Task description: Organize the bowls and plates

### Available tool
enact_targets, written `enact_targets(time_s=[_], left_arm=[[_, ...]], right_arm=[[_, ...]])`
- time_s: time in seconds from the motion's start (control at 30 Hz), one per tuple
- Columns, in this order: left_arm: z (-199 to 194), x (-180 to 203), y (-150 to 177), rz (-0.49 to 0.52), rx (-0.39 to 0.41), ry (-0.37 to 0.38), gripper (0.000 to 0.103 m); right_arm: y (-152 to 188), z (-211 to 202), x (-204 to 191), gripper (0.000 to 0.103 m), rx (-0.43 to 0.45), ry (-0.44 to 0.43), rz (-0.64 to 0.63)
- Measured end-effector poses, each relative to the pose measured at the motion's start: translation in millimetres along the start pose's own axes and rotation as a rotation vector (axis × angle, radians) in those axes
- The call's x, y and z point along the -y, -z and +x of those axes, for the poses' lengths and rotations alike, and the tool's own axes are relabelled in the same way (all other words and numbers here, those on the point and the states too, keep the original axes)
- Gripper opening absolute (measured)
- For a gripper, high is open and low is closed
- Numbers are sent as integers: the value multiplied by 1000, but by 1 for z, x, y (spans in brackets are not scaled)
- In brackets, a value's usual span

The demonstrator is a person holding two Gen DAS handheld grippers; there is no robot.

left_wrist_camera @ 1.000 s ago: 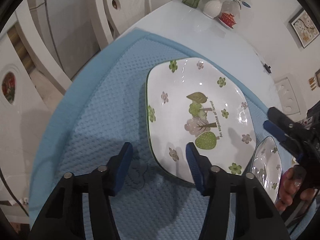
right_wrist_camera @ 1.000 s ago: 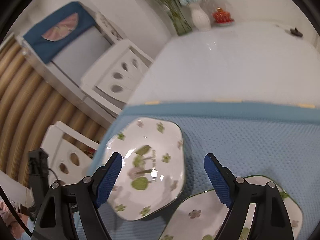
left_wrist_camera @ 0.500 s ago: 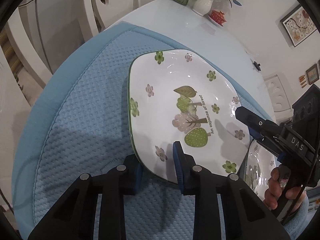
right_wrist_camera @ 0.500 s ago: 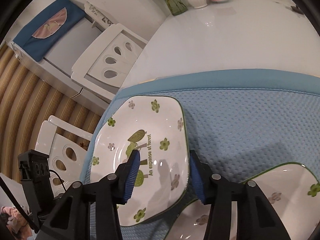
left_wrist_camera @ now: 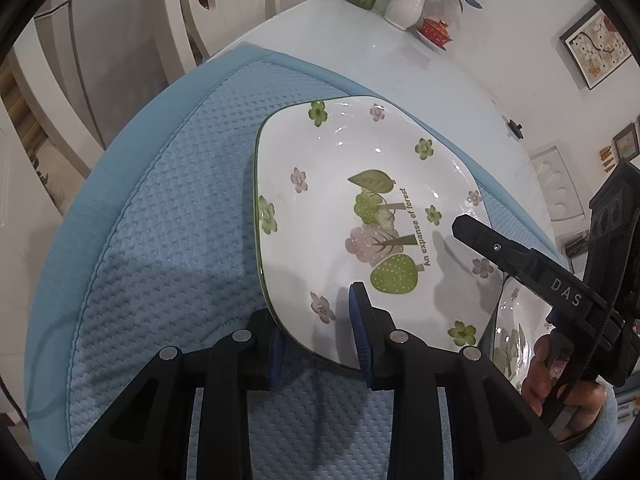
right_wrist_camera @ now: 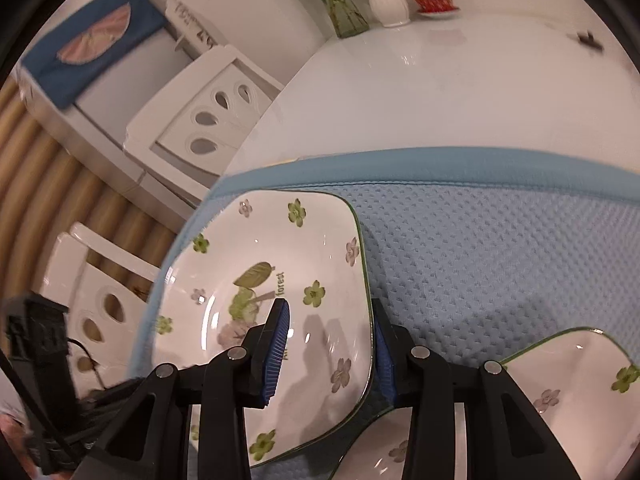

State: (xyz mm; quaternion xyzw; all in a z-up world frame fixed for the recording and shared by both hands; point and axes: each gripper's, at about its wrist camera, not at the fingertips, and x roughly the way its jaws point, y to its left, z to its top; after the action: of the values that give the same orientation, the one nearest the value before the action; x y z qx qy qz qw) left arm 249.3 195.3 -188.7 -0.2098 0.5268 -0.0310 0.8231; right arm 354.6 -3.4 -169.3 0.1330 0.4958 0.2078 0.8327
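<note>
Down at the near edge of the large square plate [left_wrist_camera: 360, 216], the left gripper [left_wrist_camera: 316, 344] was clenched on the rim, one blue pad on the plate's face and the other tucked beneath the edge; its jaws had just eased open a shade while the rim stayed between them. Across the same plate, the right gripper [right_wrist_camera: 330, 344] straddled the opposite rim, its left pad over the printed face and its right pad outside the green-lined edge; its jaws had just been closing, and whether both pads already pressed on the rim could not be told. From the left wrist view, a hand [left_wrist_camera: 560, 376] worked the right gripper's handle.

The plate, white with green and lilac flowers, trees and the words "An expanse of forest", rested on a blue waffle-weave mat [left_wrist_camera: 160, 240] spread over a glossy white table [right_wrist_camera: 440, 92]. Just beside it lay a second flowered plate [right_wrist_camera: 580, 392], its near edge running under the first. At the table's far end stood a white vase [left_wrist_camera: 404, 8] of flowers and a small red lidded cup [left_wrist_camera: 436, 32]. White chairs [right_wrist_camera: 208, 120] stood around the table.
</note>
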Motion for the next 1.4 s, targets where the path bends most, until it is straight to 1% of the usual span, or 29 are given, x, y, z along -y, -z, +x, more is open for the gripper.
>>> enact_targets(time_s=[0.13, 0.17, 0.23, 0.3, 0.4, 0.43, 0.5, 0.57, 0.77, 0.87, 0.97, 1.1, 1.2, 1.4], left_arm=[[4, 6, -1, 26, -3, -13, 32], [4, 8, 0, 36, -2, -15, 32], [4, 10, 1, 48, 7, -23, 33], [3, 11, 3, 51, 22, -28, 33], [2, 13, 6, 60, 55, -44, 32], [2, 14, 6, 61, 63, -52, 31], [-2, 15, 6, 67, 93, -81, 28], [-7, 17, 4, 82, 121, -105, 26], [-11, 13, -1, 85, 152, -152, 26], [-18, 12, -2, 92, 177, -143, 26], [-21, 14, -3, 104, 198, -153, 26], [-23, 14, -4, 112, 201, -154, 26], [-29, 17, -1, 120, 215, -153, 26], [-43, 22, 2, 134, 239, -139, 26]], right_arm=[[0, 3, -3, 39, 2, 32, -32], [1, 4, -6, 39, 0, 55, -55], [3, 9, -15, 39, -10, 129, -108], [4, 13, -20, 39, -14, 179, -130], [3, 13, -18, 39, -4, 177, -121], [2, 14, -17, 38, -4, 176, -118], [2, 15, -18, 32, -8, 205, -126], [2, 15, -20, 30, -11, 224, -142], [5, 7, -19, 24, -1, 184, -134], [8, 3, -18, 21, 8, 158, -110], [12, -2, -19, 21, 15, 157, -104], [17, -11, -23, 18, 26, 152, -114], [19, -18, -19, 17, 24, 134, -89], [22, -35, -19, 16, 60, 108, -78]])
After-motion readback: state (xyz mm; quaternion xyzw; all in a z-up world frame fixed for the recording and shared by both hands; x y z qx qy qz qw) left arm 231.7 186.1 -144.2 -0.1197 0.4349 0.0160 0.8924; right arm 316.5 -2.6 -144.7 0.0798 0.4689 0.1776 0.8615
